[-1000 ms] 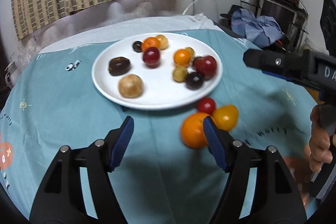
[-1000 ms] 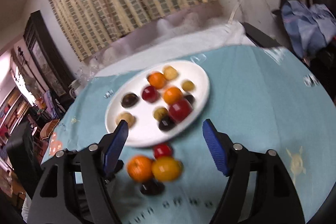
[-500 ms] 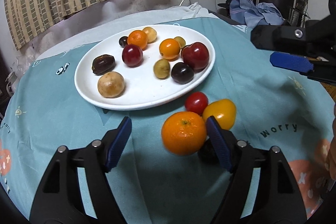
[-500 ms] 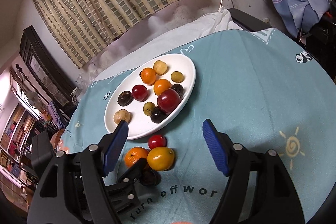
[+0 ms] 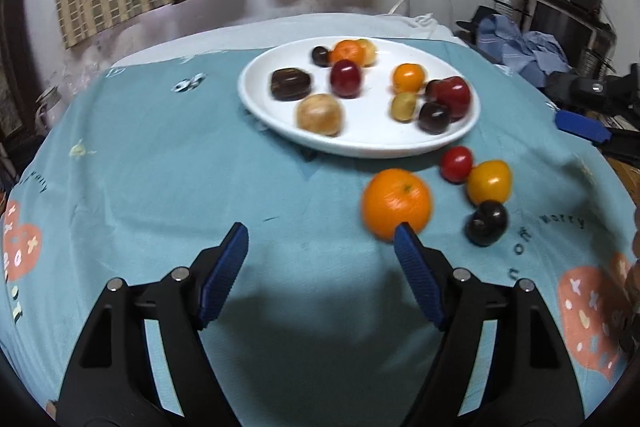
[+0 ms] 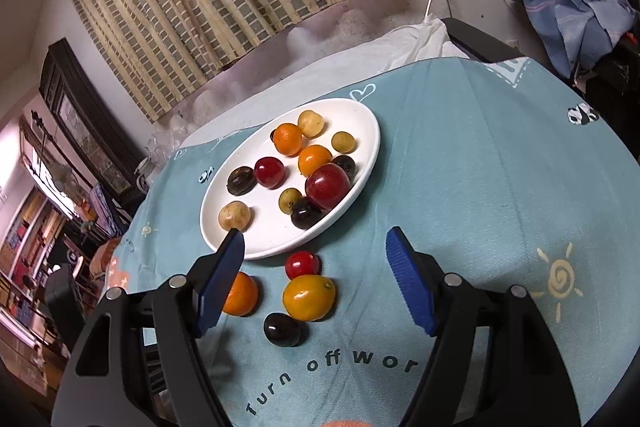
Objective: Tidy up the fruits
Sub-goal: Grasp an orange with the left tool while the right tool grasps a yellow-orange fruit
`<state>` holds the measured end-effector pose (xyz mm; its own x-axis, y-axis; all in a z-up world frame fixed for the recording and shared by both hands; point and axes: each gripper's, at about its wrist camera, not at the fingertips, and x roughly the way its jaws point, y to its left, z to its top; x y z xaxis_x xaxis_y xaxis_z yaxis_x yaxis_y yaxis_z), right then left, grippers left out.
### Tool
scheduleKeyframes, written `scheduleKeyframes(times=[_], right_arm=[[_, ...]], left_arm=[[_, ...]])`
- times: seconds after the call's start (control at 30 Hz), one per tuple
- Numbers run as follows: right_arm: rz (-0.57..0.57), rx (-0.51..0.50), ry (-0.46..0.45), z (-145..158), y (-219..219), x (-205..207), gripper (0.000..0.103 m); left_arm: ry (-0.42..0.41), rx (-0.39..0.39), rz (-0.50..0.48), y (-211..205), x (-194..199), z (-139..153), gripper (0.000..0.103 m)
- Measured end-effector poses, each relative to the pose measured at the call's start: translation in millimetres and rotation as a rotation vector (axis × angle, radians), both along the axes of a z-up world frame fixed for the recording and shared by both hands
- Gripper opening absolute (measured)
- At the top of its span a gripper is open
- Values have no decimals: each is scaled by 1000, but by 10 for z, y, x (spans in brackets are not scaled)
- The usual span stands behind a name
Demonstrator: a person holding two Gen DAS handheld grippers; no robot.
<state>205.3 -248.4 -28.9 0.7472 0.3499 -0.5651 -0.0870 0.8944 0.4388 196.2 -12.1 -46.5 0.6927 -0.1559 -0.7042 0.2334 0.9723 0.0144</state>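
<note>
A white plate (image 5: 360, 147) holds several small fruits: red, orange, dark and yellowish. In front of it on the teal cloth lie an orange (image 5: 396, 203), a red cherry tomato (image 5: 456, 165), a yellow tomato (image 5: 489, 182) and a dark plum (image 5: 487, 222). My left gripper (image 5: 320, 227) stands open over bare cloth, and the orange sits just beyond its right fingertip. My right gripper (image 6: 315, 233) is open too, above the red tomato (image 6: 302, 264), yellow tomato (image 6: 309, 297) and dark plum (image 6: 282, 329). Its left finger half hides the orange (image 6: 240, 295).
The plate (image 6: 372, 147) sits mid-table on the teal printed cloth (image 5: 160, 187). A striped curtain hangs behind. Piled clothes (image 6: 580, 7) and dark equipment stand to the right. The right gripper's blue pad (image 5: 584, 125) shows at the right edge of the left wrist view.
My left gripper has shifted left, so the orange that lay between its fingers is now beyond the right fingertip. It has dropped out of the right wrist view. The right gripper holds still.
</note>
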Motion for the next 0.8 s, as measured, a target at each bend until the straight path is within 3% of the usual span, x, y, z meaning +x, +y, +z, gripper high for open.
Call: scheduleKeyframes(times=[0.27,0.37,0.43,0.7,0.8], right_arm=[[-3,-27,-2,-13,31,8,73],[-5,-27,0,-17,31,7,73],[-1,-28,2,-18,35,8,73],[82,-81,59,-108,162,54,73],[122,-95,93,-197,236,71,64]], left_arm=[[-12,51,-55,-374,135,-13,76],[25,35,-72,-422,243,-80,63],[63,9,-99,-436,300,-123,47],[55,-2,-68,-170,106,-76,46],[53,-27,-16,32,47,-46,46]])
